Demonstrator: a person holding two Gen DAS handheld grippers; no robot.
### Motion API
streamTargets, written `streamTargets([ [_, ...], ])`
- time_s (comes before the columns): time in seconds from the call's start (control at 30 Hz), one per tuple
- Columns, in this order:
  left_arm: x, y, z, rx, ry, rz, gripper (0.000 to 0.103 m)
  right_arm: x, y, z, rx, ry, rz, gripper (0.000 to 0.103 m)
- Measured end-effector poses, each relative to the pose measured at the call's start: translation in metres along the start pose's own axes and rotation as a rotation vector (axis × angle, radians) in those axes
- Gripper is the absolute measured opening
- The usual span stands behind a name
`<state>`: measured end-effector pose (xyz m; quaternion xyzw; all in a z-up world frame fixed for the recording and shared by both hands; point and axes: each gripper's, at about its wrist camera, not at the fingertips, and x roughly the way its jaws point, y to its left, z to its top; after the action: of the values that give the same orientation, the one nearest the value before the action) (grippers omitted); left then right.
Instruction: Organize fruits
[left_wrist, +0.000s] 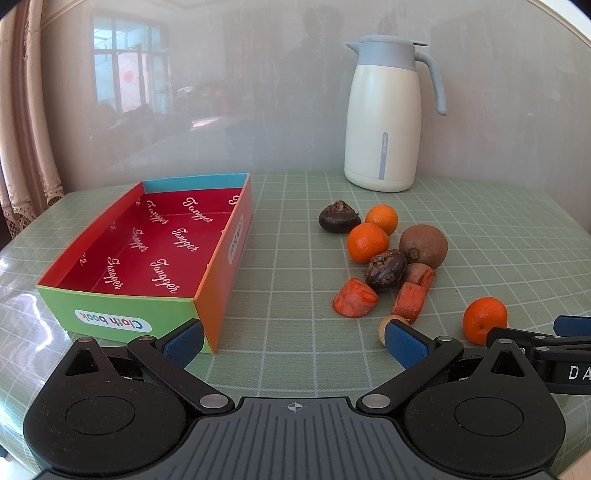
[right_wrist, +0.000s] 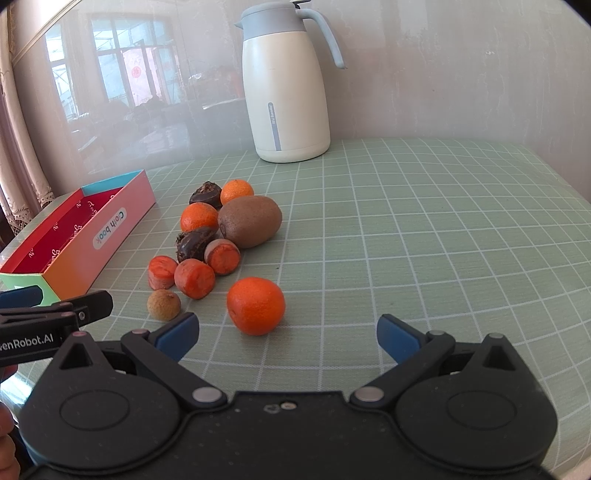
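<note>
An empty open box (left_wrist: 147, 251) with a red inside lies on the left of the table; it also shows as the box (right_wrist: 74, 236) in the right wrist view. A pile of fruit lies to its right: a kiwi (left_wrist: 423, 245), small oranges (left_wrist: 367, 242), dark water chestnuts (left_wrist: 385, 269), carrot chunks (left_wrist: 354, 298) and a longan (right_wrist: 163, 304). One orange (right_wrist: 256, 305) lies apart, just ahead of my right gripper (right_wrist: 288, 338), which is open and empty. My left gripper (left_wrist: 293, 343) is open and empty near the box's front corner.
A white thermos jug (left_wrist: 384, 114) with a grey lid and handle stands at the back by the wall. The table carries a green grid cloth (right_wrist: 424, 240) with open room on the right. A curtain (left_wrist: 22, 147) hangs at the left.
</note>
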<state>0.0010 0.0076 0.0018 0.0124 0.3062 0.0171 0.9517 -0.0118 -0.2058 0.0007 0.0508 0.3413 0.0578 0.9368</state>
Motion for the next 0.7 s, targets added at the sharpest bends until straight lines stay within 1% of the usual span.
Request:
streamTargets([
  [0.27,-0.001,0.001,0.001,-0.003,-0.005,0.002,0.103,0.000,0.000,0.000,-0.001,-0.003,0.001,0.103],
  [0.47,-0.002,-0.002,0.001,0.007,-0.027,0.011,0.103,-0.003,-0.002,0.002,0.005,-0.010,0.002,0.103],
  [0.7,0.000,-0.006,0.002,0.023,-0.024,0.002,0.103,-0.010,-0.015,0.007,0.061,-0.040,-0.009,0.103],
])
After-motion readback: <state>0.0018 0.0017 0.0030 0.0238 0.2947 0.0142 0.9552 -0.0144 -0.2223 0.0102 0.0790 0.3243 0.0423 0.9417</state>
